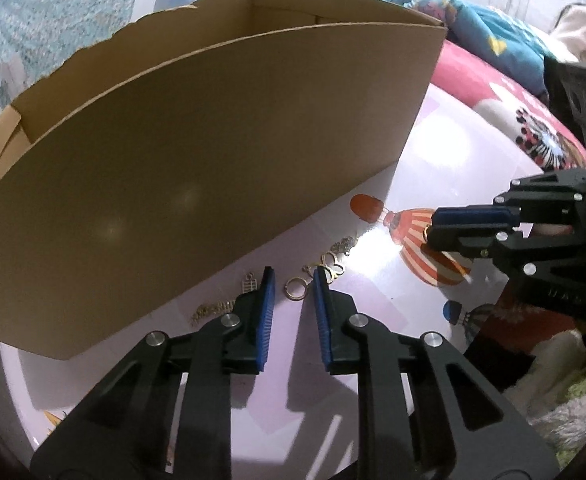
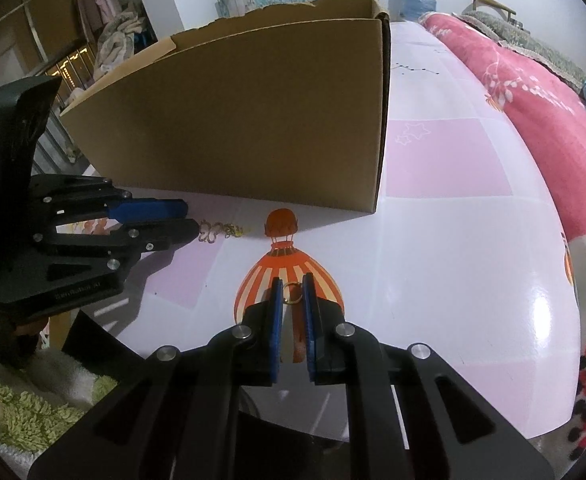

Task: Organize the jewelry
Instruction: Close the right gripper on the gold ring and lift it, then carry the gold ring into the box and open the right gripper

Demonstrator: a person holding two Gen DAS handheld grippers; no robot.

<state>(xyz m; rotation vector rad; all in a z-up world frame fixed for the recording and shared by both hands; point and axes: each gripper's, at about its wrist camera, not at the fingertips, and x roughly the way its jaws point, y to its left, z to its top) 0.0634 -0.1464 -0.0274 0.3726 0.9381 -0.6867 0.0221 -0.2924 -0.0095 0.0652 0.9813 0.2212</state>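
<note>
Jewelry (image 1: 325,264) lies strewn beside the cardboard box (image 1: 213,152). Left gripper (image 1: 293,286), narrowly parted, brackets a gold ring (image 1: 295,288) without pinching; square up first. Right gripper (image 2: 292,292) clamps another ring (image 2: 292,293).

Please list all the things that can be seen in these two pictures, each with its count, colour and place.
cardboard box: one, brown, on the table.
table: one, white and pink, orange balloon print.
loose jewelry: several pieces, gold, along the box's foot.
loose ring: one, gold, on the table near the box.
held ring: one, gold, above the balloon print.
blanket: one, pink, beside the table.
left gripper: one, black with blue pads, open around the loose ring.
right gripper: one, same colours, shut on the held ring.
</note>
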